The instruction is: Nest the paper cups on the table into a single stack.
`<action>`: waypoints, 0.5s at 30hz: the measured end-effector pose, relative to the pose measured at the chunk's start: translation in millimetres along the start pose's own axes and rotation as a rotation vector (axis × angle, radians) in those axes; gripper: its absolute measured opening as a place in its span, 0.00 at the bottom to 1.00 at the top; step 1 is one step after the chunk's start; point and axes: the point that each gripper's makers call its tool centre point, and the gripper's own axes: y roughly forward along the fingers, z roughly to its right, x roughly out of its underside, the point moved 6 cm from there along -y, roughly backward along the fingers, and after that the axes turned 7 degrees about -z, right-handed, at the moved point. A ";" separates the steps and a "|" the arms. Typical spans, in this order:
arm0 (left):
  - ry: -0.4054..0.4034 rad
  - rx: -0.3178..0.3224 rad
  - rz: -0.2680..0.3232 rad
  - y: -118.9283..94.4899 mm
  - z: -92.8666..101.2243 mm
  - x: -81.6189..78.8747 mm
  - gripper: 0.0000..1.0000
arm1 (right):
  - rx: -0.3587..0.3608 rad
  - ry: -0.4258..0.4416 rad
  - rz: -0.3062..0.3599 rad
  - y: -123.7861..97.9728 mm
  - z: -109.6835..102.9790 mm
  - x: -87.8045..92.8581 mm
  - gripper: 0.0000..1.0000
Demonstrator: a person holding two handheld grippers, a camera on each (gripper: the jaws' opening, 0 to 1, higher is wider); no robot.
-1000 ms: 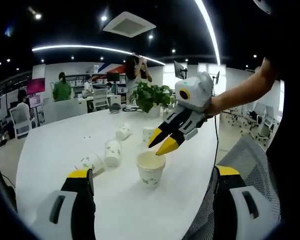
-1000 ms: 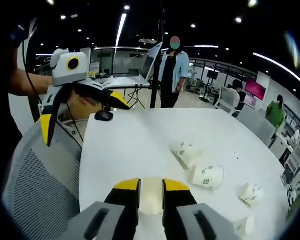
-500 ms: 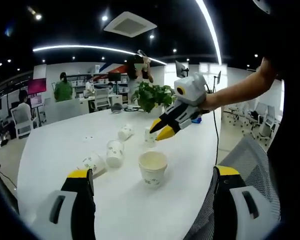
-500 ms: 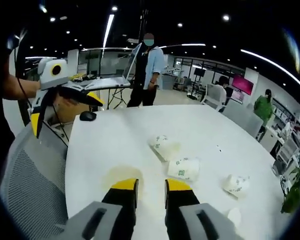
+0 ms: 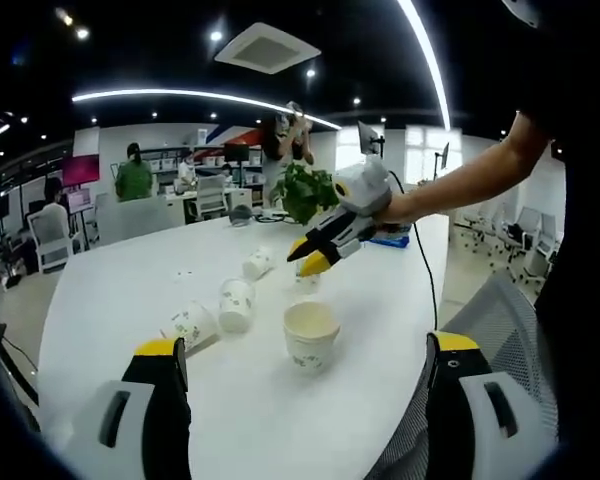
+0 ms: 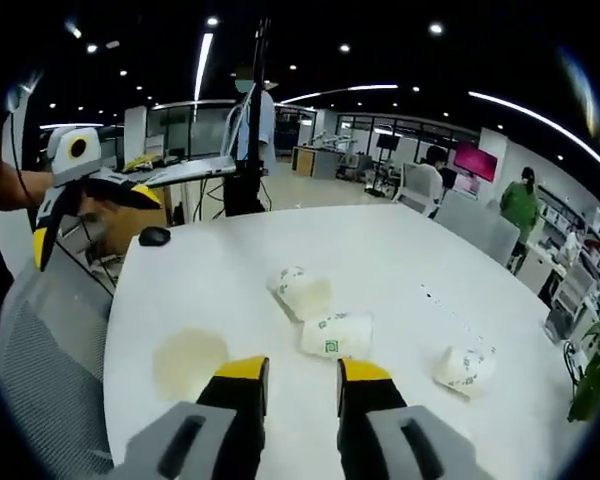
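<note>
Upright paper cup (image 5: 311, 334) stands near the table (image 5: 110, 290) edge, loose cups (image 6: 335, 334) lie on their sides toward the middle. Right gripper (image 6: 302, 371) narrowly parted, empty, reaching for one; left gripper (image 5: 300, 350) wide, empty. Next, probably: grab a tipped cup, nest it in the upright one.

open-plan office: desks (image 5: 195, 205), office chairs (image 5: 40, 240), monitors (image 6: 475, 160).
</note>
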 end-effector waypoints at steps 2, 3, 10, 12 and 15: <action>-0.003 -0.005 0.000 -0.4 0.4 -0.4 0.99 | 0.002 0.007 0.002 4.4 6.9 0.8 0.26; -0.004 -0.008 0.000 -0.6 0.6 -0.6 0.99 | 0.007 0.011 0.004 7.6 12.5 1.7 0.26; -0.007 -0.022 -0.004 -1.2 1.1 -2.0 0.99 | 0.003 0.031 0.000 23.1 32.7 5.6 0.27; -0.008 -0.023 -0.007 -0.7 1.5 -2.4 0.99 | 0.003 0.033 -0.006 26.0 35.9 6.9 0.28; -0.013 -0.026 -0.006 -0.1 1.9 -3.4 0.99 | -0.002 0.034 -0.011 28.9 38.3 6.7 0.28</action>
